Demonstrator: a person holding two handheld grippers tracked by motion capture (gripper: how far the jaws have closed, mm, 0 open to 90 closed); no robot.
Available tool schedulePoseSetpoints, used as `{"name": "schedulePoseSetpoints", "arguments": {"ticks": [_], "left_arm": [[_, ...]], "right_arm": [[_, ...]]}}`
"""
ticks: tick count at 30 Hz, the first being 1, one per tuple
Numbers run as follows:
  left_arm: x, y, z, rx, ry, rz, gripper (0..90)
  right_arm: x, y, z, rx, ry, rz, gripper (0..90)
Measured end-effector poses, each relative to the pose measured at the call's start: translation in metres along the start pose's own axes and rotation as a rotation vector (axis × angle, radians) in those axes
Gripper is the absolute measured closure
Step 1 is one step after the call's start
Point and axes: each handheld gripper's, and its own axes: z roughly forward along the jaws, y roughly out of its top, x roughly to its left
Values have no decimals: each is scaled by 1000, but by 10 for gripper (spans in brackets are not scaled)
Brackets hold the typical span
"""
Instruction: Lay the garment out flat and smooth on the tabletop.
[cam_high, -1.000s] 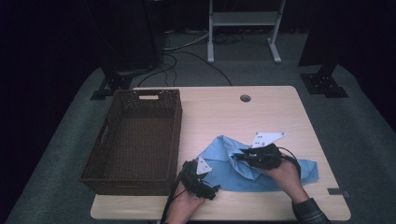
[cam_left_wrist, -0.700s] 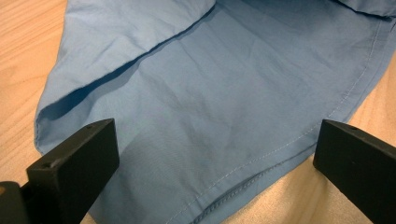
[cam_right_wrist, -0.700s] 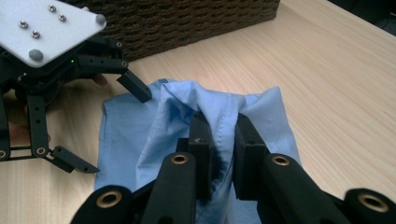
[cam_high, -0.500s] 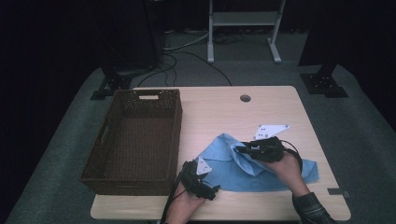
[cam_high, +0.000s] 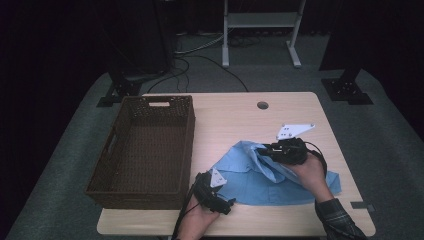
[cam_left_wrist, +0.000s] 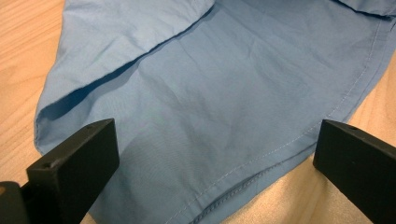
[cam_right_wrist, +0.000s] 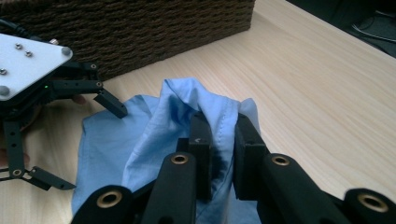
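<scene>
On table — blue shirt (cam_high: 260, 175), no readable label

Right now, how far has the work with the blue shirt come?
Done: the blue shirt lies spread on the table. In hand: the right gripper pinches a fold of it, lifted off the table, while the left gripper stands open at the hem. Left: the folding looks barely begun; the basket holds nothing.
</scene>
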Motion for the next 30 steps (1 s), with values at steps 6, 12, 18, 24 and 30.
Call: {"name": "schedulePoseSetpoints", "arguments": {"ticks": [6,12,18,24,30], "left_arm": [[0,0,0,0,-1,-1,0],[0,0,0,-1,-1,-2,0],[0,0,0,-1,-1,-2,0],[0,0,0,-1,-1,-1,0],[0,0,0,1,-1,1,0]], "right_arm": [[-8,5,-1,4,-15,5,809],[-16,7,0,1,-24,16,810],[-24,10,1,3,-34,34,810],[-34,14,3,14,-52,43,810],[-44,16,5,25,-62,61,810]]}}
